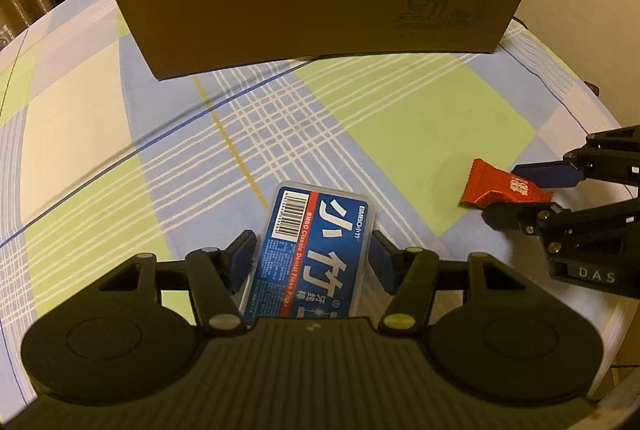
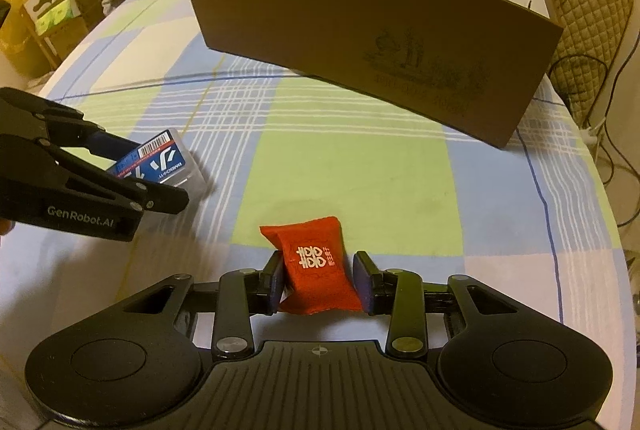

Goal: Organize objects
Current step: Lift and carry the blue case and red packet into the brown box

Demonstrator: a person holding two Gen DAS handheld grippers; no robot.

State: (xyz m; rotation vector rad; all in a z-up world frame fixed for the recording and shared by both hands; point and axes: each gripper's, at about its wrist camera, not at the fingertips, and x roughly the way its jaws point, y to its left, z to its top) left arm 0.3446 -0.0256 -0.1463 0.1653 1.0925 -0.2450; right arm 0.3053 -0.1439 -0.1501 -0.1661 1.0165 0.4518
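Observation:
A clear dental floss box with a blue label [image 1: 316, 242] sits between the pads of my left gripper [image 1: 312, 250], which is shut on its two long sides. In the right wrist view the floss box [image 2: 168, 158] tilts in the left gripper [image 2: 156, 170] at the left. A red candy packet with white characters [image 2: 316, 266] is pinched at its waist by my right gripper [image 2: 318, 266]. From the left wrist view, the red packet [image 1: 496, 186] and right gripper [image 1: 520, 190] are at the right. Whether either object is off the cloth I cannot tell.
A large open brown cardboard box [image 1: 320, 2] [image 2: 380, 42] with a white inside stands across the far side of the table. A checked blue, green and white cloth [image 1: 360, 118] covers the table. Cables hang past the right edge [image 2: 612, 150]; cartons stand far left [image 2: 52, 10].

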